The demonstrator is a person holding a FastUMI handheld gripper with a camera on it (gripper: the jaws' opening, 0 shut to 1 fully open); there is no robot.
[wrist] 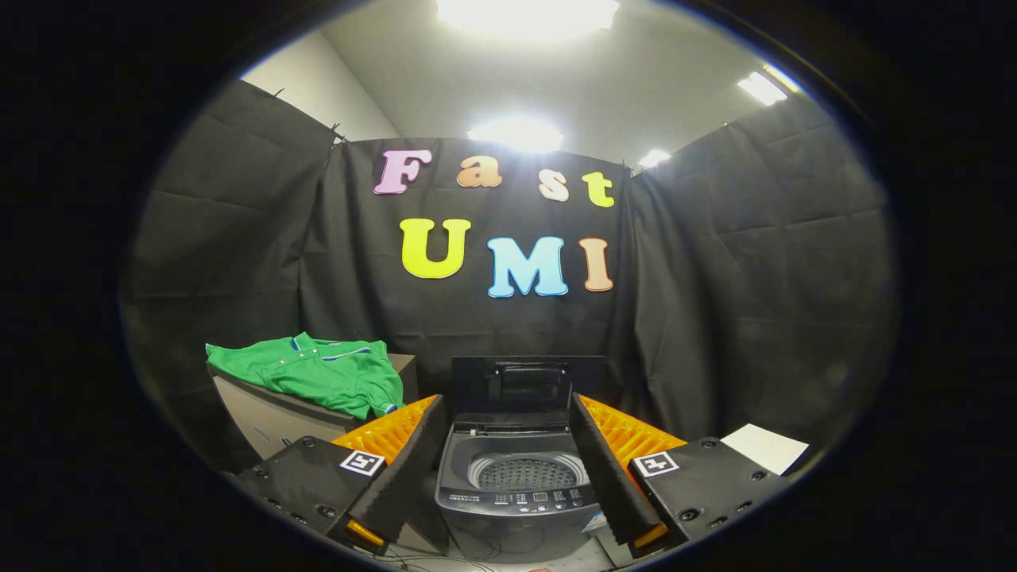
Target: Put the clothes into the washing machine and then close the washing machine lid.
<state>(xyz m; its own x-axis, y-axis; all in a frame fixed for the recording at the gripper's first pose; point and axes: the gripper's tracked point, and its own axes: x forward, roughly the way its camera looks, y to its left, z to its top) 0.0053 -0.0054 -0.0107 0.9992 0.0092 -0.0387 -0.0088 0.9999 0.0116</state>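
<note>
A green polo shirt (324, 375) with a blue-and-white collar lies draped over a box (270, 415), to the left of and beyond my left finger. A small grey top-loading washing machine (516, 496) stands straight ahead, seen between my fingers. Its dark lid (527, 389) is raised upright at the back, and the perforated drum (526, 474) shows nothing inside. My gripper (505, 425) is open, its two orange-and-black fingers spread wide on either side of the machine with nothing held between them.
A white sheet of paper (766, 446) lies to the right, beyond my right finger. Cables (445, 560) run on the floor in front of the machine. Black cloth walls close the booth on three sides.
</note>
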